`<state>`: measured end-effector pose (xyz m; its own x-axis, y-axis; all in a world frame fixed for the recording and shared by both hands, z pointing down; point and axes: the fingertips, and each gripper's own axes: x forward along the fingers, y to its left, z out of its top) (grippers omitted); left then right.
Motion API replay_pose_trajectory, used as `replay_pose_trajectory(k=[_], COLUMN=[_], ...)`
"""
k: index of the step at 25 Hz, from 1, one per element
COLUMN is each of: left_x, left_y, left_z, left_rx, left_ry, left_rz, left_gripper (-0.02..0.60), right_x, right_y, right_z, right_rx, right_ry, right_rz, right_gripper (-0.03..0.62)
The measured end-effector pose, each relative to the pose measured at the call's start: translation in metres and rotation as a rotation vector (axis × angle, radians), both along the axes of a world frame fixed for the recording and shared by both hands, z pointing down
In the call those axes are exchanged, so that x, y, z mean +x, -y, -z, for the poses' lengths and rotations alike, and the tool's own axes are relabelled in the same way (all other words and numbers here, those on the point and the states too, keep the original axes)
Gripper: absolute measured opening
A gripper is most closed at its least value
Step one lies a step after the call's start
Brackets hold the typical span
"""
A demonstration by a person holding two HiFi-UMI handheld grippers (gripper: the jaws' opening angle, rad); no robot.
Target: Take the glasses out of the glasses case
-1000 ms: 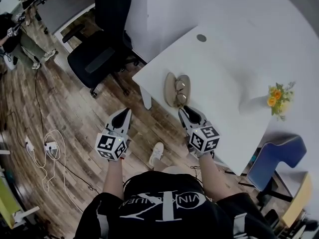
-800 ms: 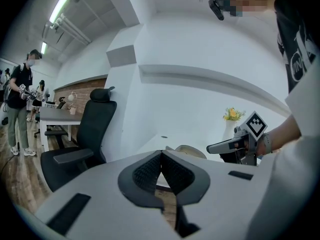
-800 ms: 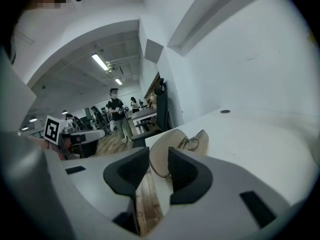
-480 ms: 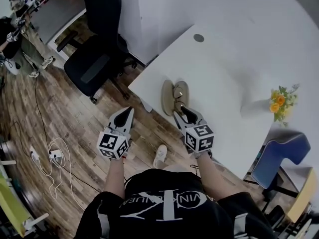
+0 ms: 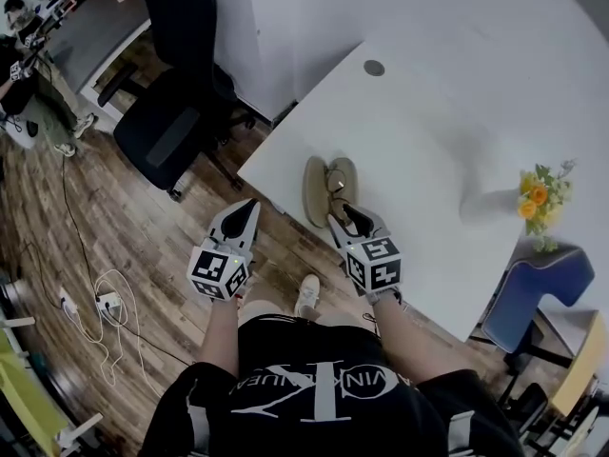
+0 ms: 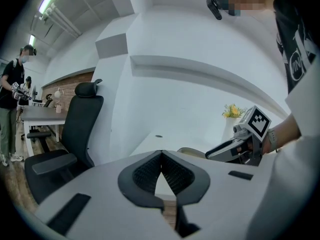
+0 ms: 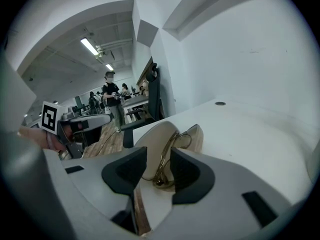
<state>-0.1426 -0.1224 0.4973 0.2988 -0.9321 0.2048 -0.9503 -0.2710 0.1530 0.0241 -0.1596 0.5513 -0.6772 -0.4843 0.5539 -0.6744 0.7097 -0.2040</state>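
Observation:
A tan glasses case (image 5: 318,190) lies open near the front edge of the white table (image 5: 428,150), with gold wire-framed glasses (image 5: 339,181) resting in it. My right gripper (image 5: 344,215) is at the case's near end. In the right gripper view its jaws (image 7: 158,159) have just been opening and stand apart; the near end of the glasses (image 7: 162,165) lies between the pads, which do not press it. My left gripper (image 5: 249,208) hovers off the table's edge to the left of the case. It is shut (image 6: 160,156) with nothing in it.
A black office chair (image 5: 176,112) stands left of the table. A vase of yellow flowers (image 5: 538,198) sits at the table's right side and a blue chair (image 5: 533,298) lies beyond it. A cable grommet (image 5: 374,68) marks the far end. Cables (image 5: 95,303) lie on the wooden floor.
Both grippers moved forward toward the table. The right one reached the case's near end and its jaws spread. The left one shifted right toward the table edge.

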Motion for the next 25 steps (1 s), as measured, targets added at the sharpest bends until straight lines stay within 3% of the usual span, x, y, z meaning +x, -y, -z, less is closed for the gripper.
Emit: replay_pose_trajectory(k=[10, 25], left_x=[-0.002, -0.006], left_y=[0.057, 0.099], left_z=[-0.003, -0.019], left_rx=[0.005, -0.043], left_ry=[0.006, -0.005], left_rz=[-0.169, -0.350], left_gripper=[0.015, 0.015], right_x=[-0.010, -0.027], right_y=[0.014, 0.027], right_z=[-0.007, -0.033], right_rx=[-0.005, -0.073], right_ry=[-0.058, -0.268], right_rz=[-0.091, -0.178], right_gripper=[0.149, 0.147])
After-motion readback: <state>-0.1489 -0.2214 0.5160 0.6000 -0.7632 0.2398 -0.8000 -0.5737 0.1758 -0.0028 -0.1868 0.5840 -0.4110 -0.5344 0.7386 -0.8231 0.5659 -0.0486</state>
